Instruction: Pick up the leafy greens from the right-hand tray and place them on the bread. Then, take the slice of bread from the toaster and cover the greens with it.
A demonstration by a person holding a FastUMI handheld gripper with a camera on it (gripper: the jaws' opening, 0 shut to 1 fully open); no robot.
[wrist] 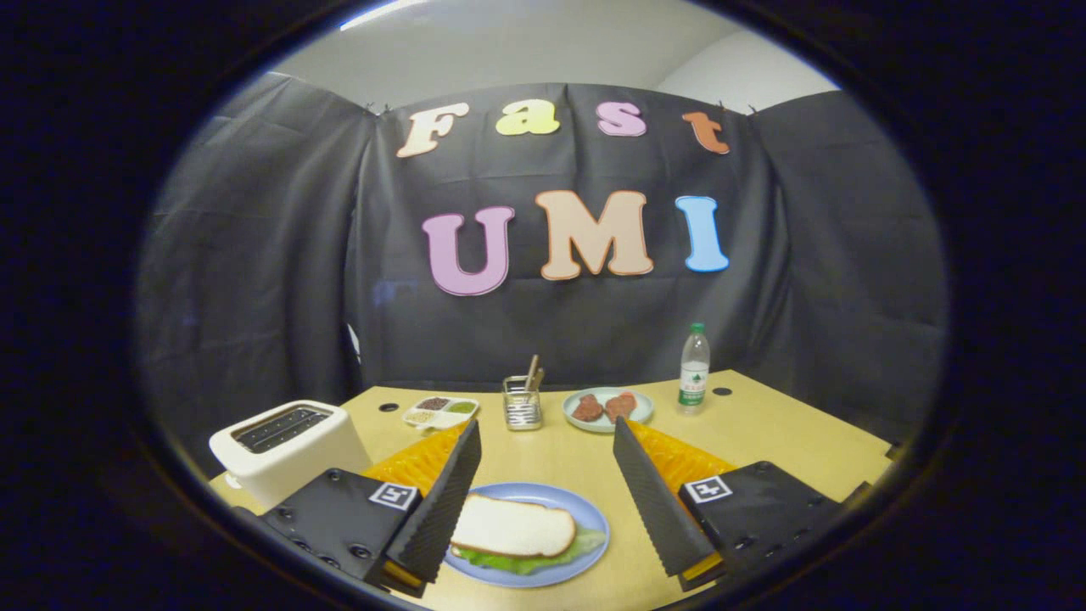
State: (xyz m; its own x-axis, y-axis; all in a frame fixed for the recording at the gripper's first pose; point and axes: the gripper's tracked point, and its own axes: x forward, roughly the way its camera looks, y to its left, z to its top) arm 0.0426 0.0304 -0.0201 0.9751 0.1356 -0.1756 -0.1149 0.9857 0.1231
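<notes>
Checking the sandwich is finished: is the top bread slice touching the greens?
Touching. In the gripper view the bread slice lies flat on the leafy greens on the blue plate. The gripper hangs open above, its jaws holding nothing.

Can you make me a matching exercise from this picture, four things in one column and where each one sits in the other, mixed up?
Things
1. white slice of bread
2. white toaster
3. clear plastic water bottle with green cap
4. open gripper

Places
A. far side of the wooden table, beside the plate of meat
B. fingers spread above the blue plate
C. beside one finger, slots empty
D. on the leafy greens, on the blue plate

Pairs: 1-D, 2-C, 3-A, 4-B
</notes>
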